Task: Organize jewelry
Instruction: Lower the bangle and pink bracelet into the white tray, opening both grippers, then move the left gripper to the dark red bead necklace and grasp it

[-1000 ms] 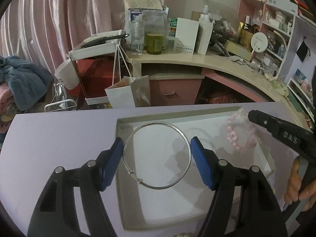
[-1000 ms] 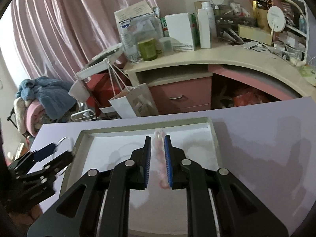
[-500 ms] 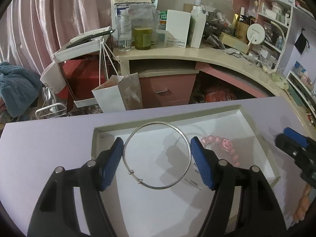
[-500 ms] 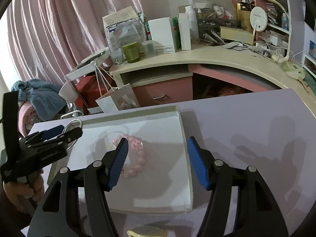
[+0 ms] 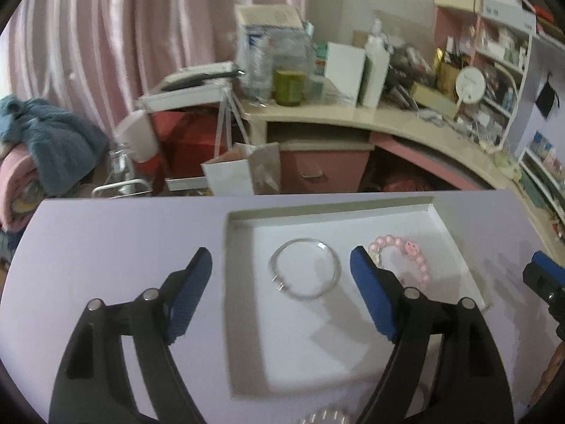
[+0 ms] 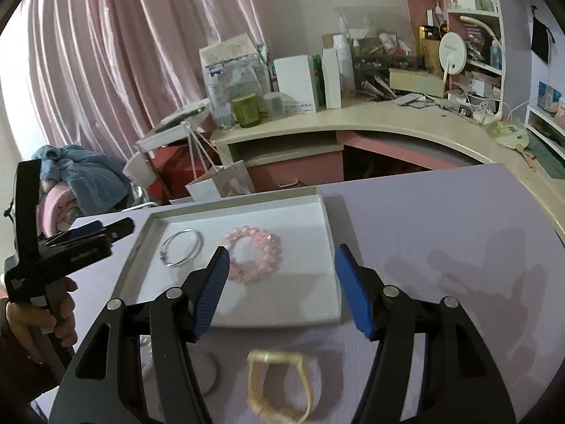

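Pink curtains (image 6: 106, 70) and a cluttered curved desk (image 6: 388, 120) back a smooth lilac table (image 6: 441, 219), where a shallow white tray (image 6: 326, 219) lies. A second ago the left gripper (image 5: 280, 277) clamped the thin silver bangle (image 5: 305, 268) and the right gripper (image 6: 282, 275) pinched the pink bead bracelet (image 6: 254, 256). Both pieces now lie loose on the tray floor, the bangle left, the beads right, close but apart. Both pairs of blue ribbed pads stand apart, gripping nothing; the left jaws have just been opening wider, the right ones parted earlier. Nearer, on the table, sit a pale gold squarish band (image 6: 277, 385) and a dark ring (image 6: 212, 378).
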The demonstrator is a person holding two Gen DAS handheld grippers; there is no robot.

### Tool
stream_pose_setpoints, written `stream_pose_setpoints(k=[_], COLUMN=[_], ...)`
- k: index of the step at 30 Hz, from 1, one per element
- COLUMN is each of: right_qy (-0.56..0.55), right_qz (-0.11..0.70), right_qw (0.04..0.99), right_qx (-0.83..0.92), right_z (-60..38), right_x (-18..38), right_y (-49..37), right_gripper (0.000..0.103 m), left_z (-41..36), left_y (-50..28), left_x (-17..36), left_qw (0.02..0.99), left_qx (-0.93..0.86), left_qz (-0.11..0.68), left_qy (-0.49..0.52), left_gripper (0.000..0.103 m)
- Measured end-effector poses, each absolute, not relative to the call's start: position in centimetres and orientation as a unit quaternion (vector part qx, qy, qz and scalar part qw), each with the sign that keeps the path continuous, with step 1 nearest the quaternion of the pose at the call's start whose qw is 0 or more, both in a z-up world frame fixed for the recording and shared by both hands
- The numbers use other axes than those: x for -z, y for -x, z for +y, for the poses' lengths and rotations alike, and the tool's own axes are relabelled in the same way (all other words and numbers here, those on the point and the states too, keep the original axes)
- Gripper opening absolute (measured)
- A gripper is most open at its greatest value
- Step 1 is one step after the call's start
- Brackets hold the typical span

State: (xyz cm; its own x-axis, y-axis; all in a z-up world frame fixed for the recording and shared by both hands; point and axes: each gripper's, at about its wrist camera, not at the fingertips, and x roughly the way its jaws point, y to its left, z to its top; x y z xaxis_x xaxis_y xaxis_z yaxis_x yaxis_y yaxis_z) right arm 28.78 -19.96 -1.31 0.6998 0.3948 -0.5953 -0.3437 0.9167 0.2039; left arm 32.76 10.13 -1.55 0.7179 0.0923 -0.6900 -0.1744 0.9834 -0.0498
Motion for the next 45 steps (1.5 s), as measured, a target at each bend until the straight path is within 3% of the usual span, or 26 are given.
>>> stream_pose_setpoints(k=[15, 29, 38, 41, 45], right_qy=[-0.019, 0.052, 0.107, 0.116, 0.118], right_qz=[0.335, 0.385, 0.407, 0.406, 0.408], right_qw=[0.909, 0.867, 0.858, 0.856, 0.853], right_qx=[-0.246, -0.314, -0.296, -0.299, -0.302], right_z=[-20.5, -15.6, -13.6, -13.3, -13.6], right_x=[3.7, 8.8, 10.8, 10.8, 10.8], right_y=[-16.1, -9.0, -8.9, -8.9, -9.0], right_gripper=[0.064, 0.050, 0.037, 0.014, 0.013], left_z=[12.1, 12.7, 13.5, 13.5, 13.0], left_y=[-13.6, -3.8, -2.6, -2.7, -3.5], left_x=[-0.3, 0.4, 0.4, 0.5, 0.9], left_qw=[0.931, 0.928, 0.926, 0.926, 0.926], left_qx=[-0.162, -0.188, -0.196, -0.192, -0.181], left_qz=[0.311, 0.298, 0.295, 0.299, 0.308], left_qy=[0.098, 0.121, 0.130, 0.129, 0.126], left_gripper=[0.084, 0.085, 0.086, 0.086, 0.086])
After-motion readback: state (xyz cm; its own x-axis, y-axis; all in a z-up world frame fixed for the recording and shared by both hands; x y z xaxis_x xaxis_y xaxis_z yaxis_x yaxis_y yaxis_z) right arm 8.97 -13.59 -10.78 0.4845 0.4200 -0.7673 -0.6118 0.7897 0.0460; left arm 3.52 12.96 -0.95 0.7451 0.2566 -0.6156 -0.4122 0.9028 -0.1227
